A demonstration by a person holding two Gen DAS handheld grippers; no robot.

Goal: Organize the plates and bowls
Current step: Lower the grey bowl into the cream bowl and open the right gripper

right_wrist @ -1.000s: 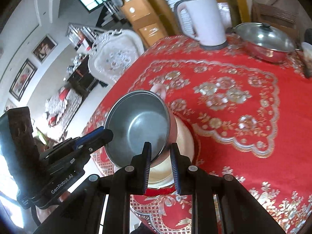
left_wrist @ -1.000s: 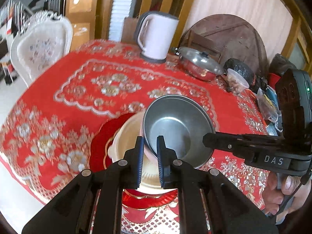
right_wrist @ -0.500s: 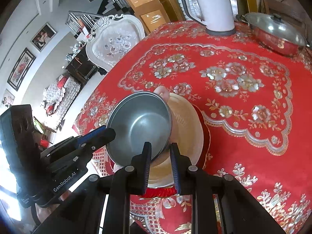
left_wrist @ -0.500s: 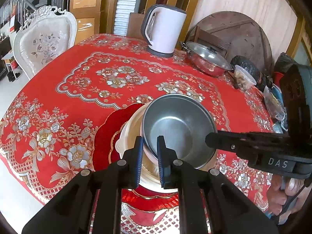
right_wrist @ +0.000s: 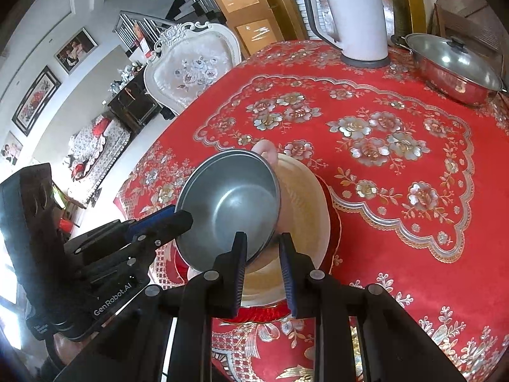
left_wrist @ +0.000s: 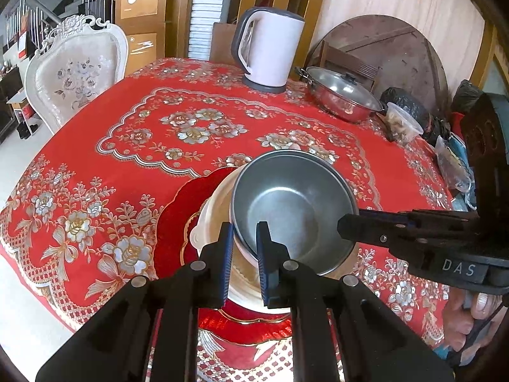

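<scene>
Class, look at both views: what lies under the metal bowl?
Under the metal bowl lies a cream plate, itself on a red plate. The bowl hides most of the cream plate's middle, so anything there cannot be seen.

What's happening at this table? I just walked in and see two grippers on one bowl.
A person is stacking dishes. Both the left gripper and the right gripper clamp the rim of a metal bowl, holding it tilted over a cream plate that sits on a red plate. The bowl isn't set down flat yet.
</scene>
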